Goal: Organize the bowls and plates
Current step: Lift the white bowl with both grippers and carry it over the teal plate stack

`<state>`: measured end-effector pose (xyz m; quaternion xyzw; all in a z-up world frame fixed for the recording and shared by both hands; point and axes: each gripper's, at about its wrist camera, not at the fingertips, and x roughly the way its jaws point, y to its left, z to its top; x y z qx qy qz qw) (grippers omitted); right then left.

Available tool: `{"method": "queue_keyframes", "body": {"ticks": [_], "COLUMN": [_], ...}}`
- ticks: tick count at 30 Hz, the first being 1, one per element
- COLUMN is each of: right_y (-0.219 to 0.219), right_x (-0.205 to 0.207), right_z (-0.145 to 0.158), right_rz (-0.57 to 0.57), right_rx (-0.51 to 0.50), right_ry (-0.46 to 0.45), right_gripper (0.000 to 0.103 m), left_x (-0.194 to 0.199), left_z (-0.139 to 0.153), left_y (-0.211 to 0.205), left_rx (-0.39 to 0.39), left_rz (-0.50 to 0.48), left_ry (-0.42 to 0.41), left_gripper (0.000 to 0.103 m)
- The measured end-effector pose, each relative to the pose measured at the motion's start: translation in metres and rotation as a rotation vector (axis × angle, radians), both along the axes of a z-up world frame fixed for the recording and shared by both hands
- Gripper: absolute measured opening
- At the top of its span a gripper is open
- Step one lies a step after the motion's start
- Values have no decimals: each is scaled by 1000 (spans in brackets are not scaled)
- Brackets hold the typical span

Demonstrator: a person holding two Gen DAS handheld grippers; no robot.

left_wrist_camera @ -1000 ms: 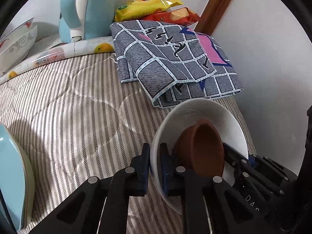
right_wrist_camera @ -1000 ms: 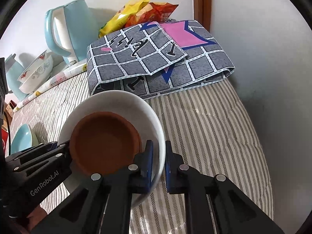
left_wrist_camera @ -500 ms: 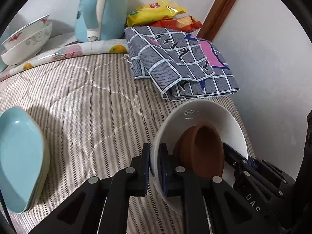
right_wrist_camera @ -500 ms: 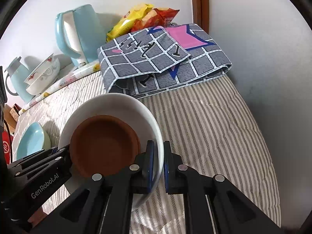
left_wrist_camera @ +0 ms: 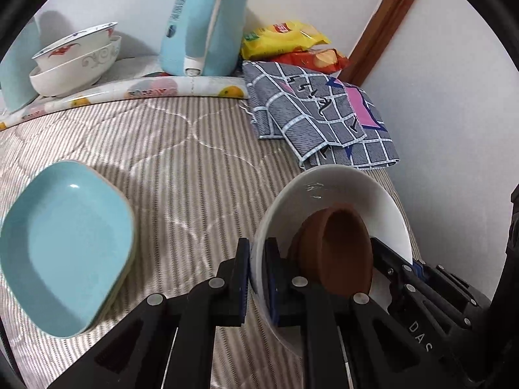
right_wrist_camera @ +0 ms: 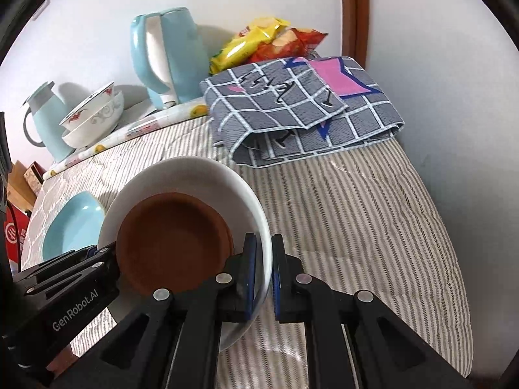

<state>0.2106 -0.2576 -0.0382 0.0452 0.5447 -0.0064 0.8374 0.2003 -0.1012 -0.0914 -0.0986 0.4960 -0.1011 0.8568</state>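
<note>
Holding a white bowl by its two edges, with a small brown dish sitting inside it.

The left gripper (left_wrist_camera: 258, 272) pinches one side of the white bowl (left_wrist_camera: 327, 191), and the right gripper (right_wrist_camera: 262, 274) pinches the other side, both closed tight on the thin rim above the striped cover (right_wrist_camera: 340, 201). The bowl looks hard, smooth and easy to break, so the rim is the best place to hold. The brown dish (right_wrist_camera: 172, 243) is loose and could slide if the bowl tips. Near on the left lies the blue plate (left_wrist_camera: 65, 243). Farther back is a folded checked cloth (right_wrist_camera: 292, 107). Farthest are the stacked bowls (left_wrist_camera: 74, 61) and the blue kettle (left_wrist_camera: 207, 22).
</note>
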Motion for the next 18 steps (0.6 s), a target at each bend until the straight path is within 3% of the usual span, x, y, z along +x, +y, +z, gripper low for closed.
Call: {"method": "queue_keyframes", "body": {"ticks": [18], "right_y": [48], "right_x": [-3], "right_z": [27], "right_rz": [28], "right_rx": [-16], "right_ry": [-33], "right_gripper": [8], "left_x": [-10], "left_z": [19], "left_y": [49], "left_rx": [-36], "left_rz": [21], "left_ry": [-31], "left_gripper": [10]}}
